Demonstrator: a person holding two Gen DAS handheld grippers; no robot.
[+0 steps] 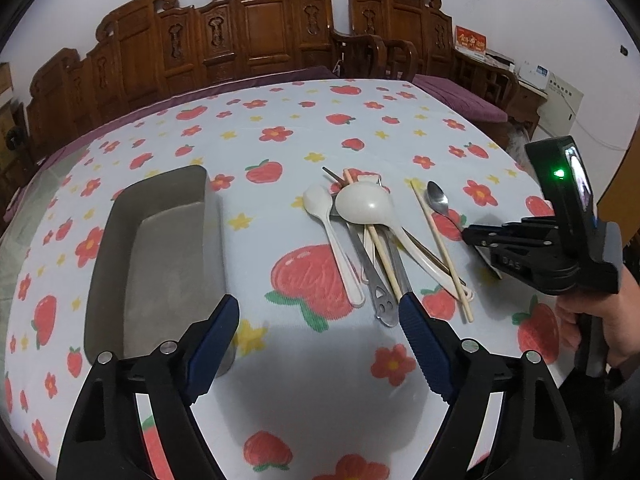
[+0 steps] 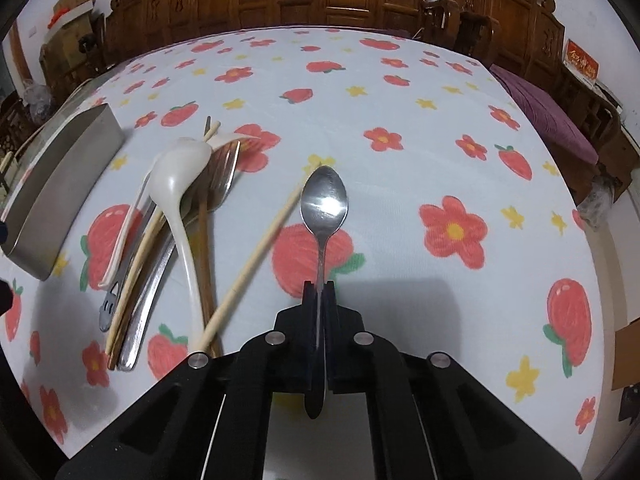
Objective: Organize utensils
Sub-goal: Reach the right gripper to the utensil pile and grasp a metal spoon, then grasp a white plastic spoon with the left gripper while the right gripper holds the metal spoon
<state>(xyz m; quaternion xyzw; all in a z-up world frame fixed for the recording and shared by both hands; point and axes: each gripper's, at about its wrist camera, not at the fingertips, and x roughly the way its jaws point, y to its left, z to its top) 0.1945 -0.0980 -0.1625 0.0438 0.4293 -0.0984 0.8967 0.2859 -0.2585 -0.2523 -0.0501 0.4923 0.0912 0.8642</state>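
Left gripper (image 1: 319, 344): nearest the left wrist camera, its two blue-padded fingers (image 1: 424, 346) spread wide with nothing between them, held over the cloth between tray and pile.
Right gripper (image 2: 319, 286): jaws clenched on the handle of the steel spoon (image 2: 325, 200); in the left wrist view the same gripper (image 1: 472, 236) reaches in from the right, held by a hand (image 1: 592, 320).
Steel spoon: bowl pointing away from the right wrist camera, over a printed strawberry; whether the bowl touches the cloth I cannot tell.
Tray (image 1: 160, 256): grey, long and rectangular, on the cloth left of the pile, well apart from the steel spoon.
Pile: a big white ladle (image 1: 366, 204) lies bowl-down on top, beside a smaller white spoon (image 1: 332, 236) on its left; steel handles (image 1: 384, 300) and a chopstick (image 1: 384, 256) run beneath it.
Fork (image 2: 226, 172): tines show from under the ladle in the right wrist view.
Loose chopstick (image 1: 442, 248): pale wood, lying aslant between the pile and the steel spoon, just beside the spoon's bowl.
Cloth (image 1: 360, 380): pale, printed with red flowers, strawberries and yellow stars, covering the table.
Background: carved wooden chairs (image 1: 260, 24) along the far edge of the table.
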